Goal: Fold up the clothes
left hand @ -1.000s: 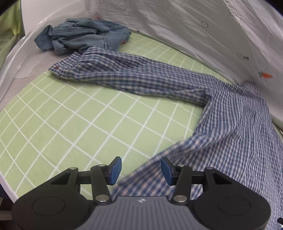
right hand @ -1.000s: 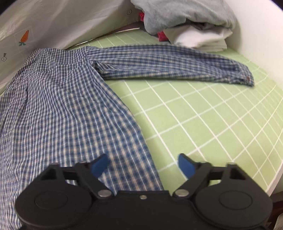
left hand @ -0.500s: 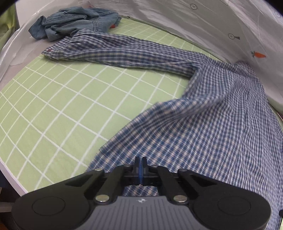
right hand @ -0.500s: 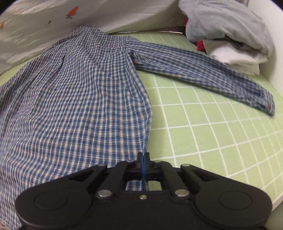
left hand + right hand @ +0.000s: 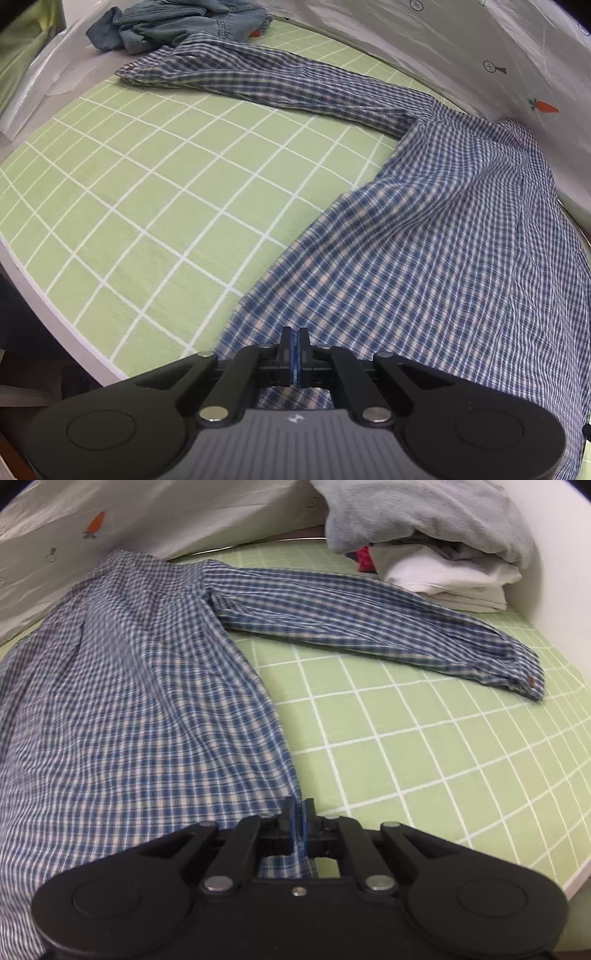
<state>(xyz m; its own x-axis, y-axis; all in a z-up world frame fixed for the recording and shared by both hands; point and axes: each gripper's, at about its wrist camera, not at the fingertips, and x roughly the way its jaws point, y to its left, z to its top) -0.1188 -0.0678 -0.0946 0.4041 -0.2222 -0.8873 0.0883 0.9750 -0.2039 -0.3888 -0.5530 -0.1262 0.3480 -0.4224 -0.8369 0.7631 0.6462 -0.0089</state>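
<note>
A blue and white plaid shirt (image 5: 424, 266) lies spread on the green grid mat (image 5: 147, 206), both sleeves stretched out sideways. In the left wrist view my left gripper (image 5: 294, 356) is shut on the shirt's bottom hem at its left corner, and the cloth rises toward the pads. In the right wrist view the plaid shirt (image 5: 140, 709) runs up to my right gripper (image 5: 299, 825). Its jaws are opening slightly, with the hem's right corner still pinched between them. The right sleeve cuff (image 5: 524, 675) rests flat on the mat.
A crumpled denim garment (image 5: 177, 26) lies at the far left of the mat. A stack of folded grey and white clothes (image 5: 436, 554) sits at the far right. A white sheet with carrot prints (image 5: 517, 74) rises behind the shirt. The table's near edge (image 5: 48, 302) runs close by.
Both grippers were open over the hem a second ago and have since shut on its two corners. The hem has lifted a little, and the cloth is drawn toward both cameras.
</note>
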